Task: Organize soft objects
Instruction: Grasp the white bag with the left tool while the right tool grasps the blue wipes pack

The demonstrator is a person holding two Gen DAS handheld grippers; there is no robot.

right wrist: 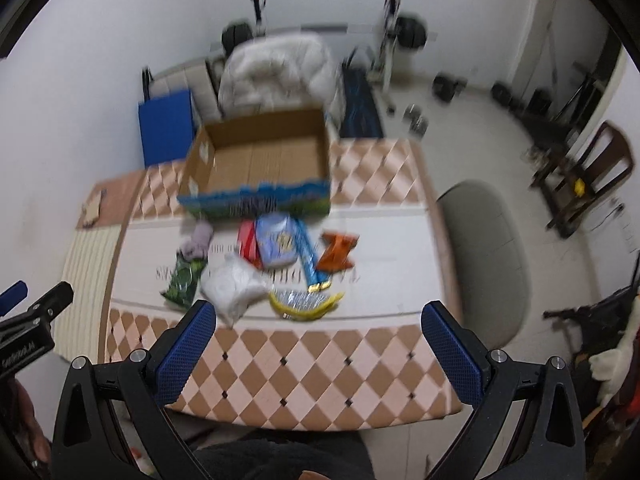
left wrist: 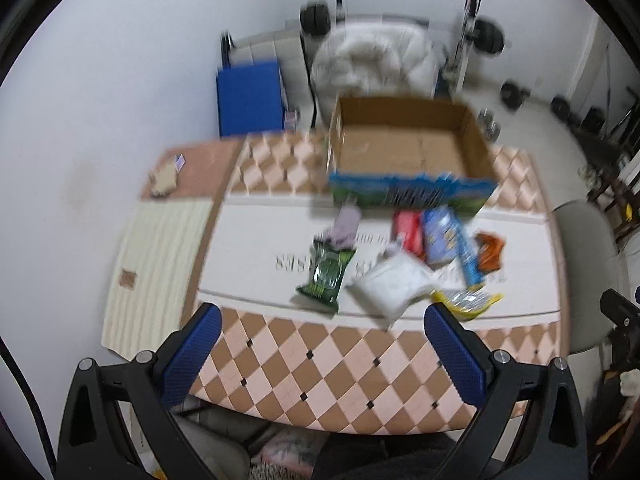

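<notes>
Several soft packets lie in a cluster mid-table: a green packet [left wrist: 326,276] [right wrist: 183,280], a white bag [left wrist: 390,284] [right wrist: 234,286], a grey cloth [left wrist: 345,226] [right wrist: 198,242], a red packet [left wrist: 408,230] [right wrist: 249,244], a blue packet [left wrist: 442,236] [right wrist: 277,246], an orange packet [left wrist: 490,250] [right wrist: 337,254] and a yellow-edged packet [left wrist: 468,300] [right wrist: 306,304]. An open cardboard box [left wrist: 408,152] [right wrist: 260,164], empty, stands behind them. My left gripper [left wrist: 322,324] and right gripper [right wrist: 320,320] are both open and empty, above the table's near edge. The frames are blurred.
The table [left wrist: 320,368] [right wrist: 320,368] has a checkered cloth. A small wooden item [left wrist: 162,180] lies at its far left. A grey chair [right wrist: 484,260] stands right of the table. A blue box [left wrist: 248,98], white bedding [left wrist: 372,60] and gym weights [left wrist: 486,36] are behind.
</notes>
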